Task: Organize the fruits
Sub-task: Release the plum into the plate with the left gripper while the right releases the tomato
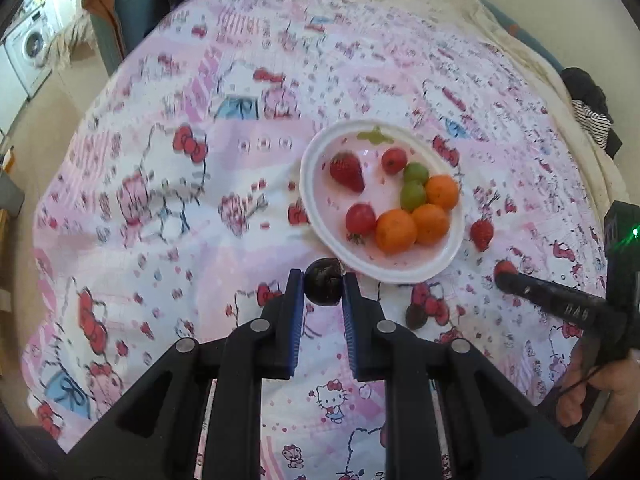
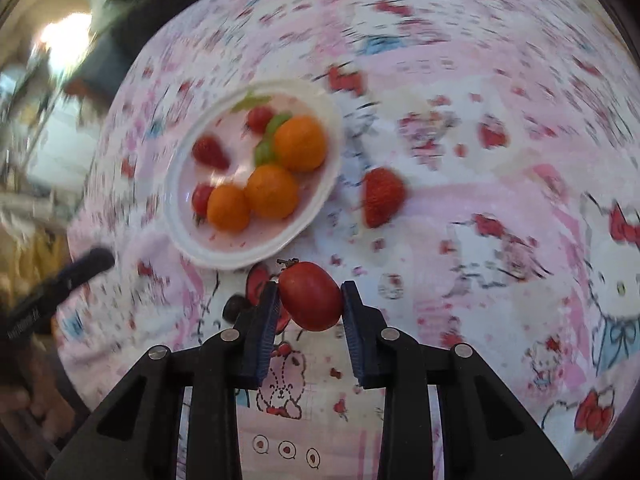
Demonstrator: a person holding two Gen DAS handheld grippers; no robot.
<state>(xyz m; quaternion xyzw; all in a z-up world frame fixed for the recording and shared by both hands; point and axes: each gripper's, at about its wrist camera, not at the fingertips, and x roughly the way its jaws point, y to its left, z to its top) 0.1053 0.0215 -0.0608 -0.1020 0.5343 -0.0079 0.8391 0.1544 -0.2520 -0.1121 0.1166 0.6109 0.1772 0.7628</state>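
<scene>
A dark round fruit [image 1: 323, 283], perhaps a grape or a small plum, is sitting between the blue pads of the left gripper [image 1: 323, 286], right at the fingertips; the jaws are pressing on both of its sides, and it is hanging just before the near rim of the white plate [image 1: 310, 200]. A red cherry tomato [image 2: 311, 296], with a small dry stem on top, is sitting in the same way between the tips of the right gripper [image 2: 310, 300], whose jaws are clamping it from left and right, also close to the plate's near edge.

The plate is holding three oranges [image 1: 395, 231], two green grapes [image 1: 413, 195], two more cherry tomatoes [image 1: 360, 219] and one strawberry [image 1: 347, 171]. A second strawberry [image 1: 481, 233] is lying on the cloth just beside the plate, and another dark fruit [image 1: 416, 316] is lying on the cloth near the grippers. Everything is resting on a pink and white cartoon-cat bedsheet [image 1: 180, 200]. A washing machine [image 1: 30, 46] is standing far off, at the left edge of the left wrist view.
</scene>
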